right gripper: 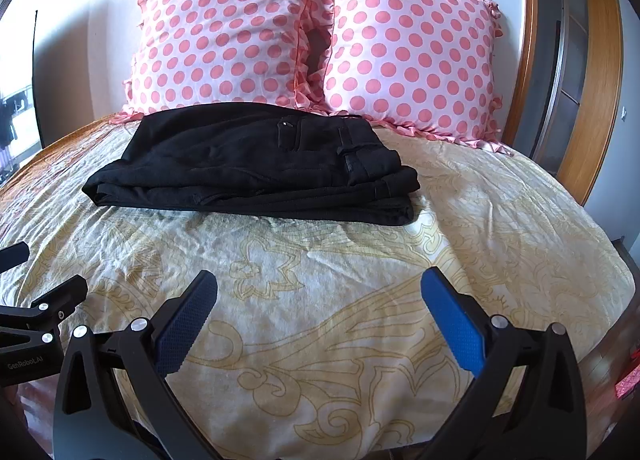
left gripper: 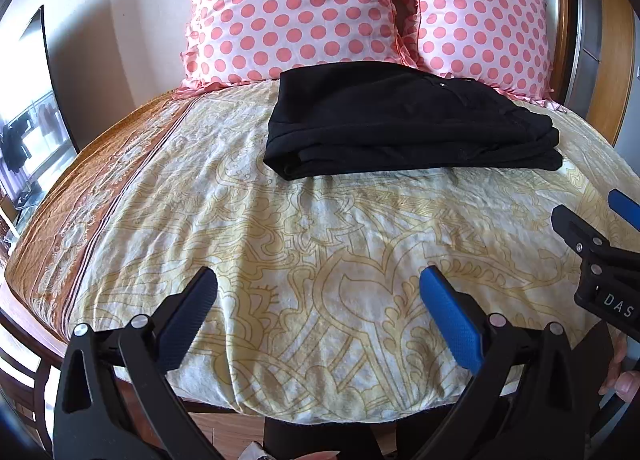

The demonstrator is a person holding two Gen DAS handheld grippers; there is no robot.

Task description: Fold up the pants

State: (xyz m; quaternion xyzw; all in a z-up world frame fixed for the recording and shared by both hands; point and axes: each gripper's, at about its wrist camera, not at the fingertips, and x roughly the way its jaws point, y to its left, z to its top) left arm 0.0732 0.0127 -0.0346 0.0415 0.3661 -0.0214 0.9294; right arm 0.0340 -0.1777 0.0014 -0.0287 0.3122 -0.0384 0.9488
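The bed [left gripper: 280, 227], with its cream and gold patterned cover, fills both views, an orange-brown band running down its left side. At its head stand 2 pink pillows [right gripper: 224, 31] with coral dots and frilled edges, leaning against the wall beside a wooden frame.

The black pants [right gripper: 256, 163] lie on the cover just in front of the pillows, their far edge touching or nearly touching the frills. They are already stacked in several layers, with a belt loop and pocket showing on top toward the right and a rounded fold at the left end. The bundle looks compact and fairly square.

Judging from that, the folding itself appears finished, and the step in hand is backing away from the work. Any next move would call for little more than a check of the edges: the lower layers stick out slightly on the right, so a light tuck there might tidy them.

The left gripper [left gripper: 318, 312] hangs over the near part of the bed, jaws spread wide and holding nothing. The right gripper [right gripper: 320, 312] is likewise released and empty, well apart from the pants. Both sit side by side near the foot edge.
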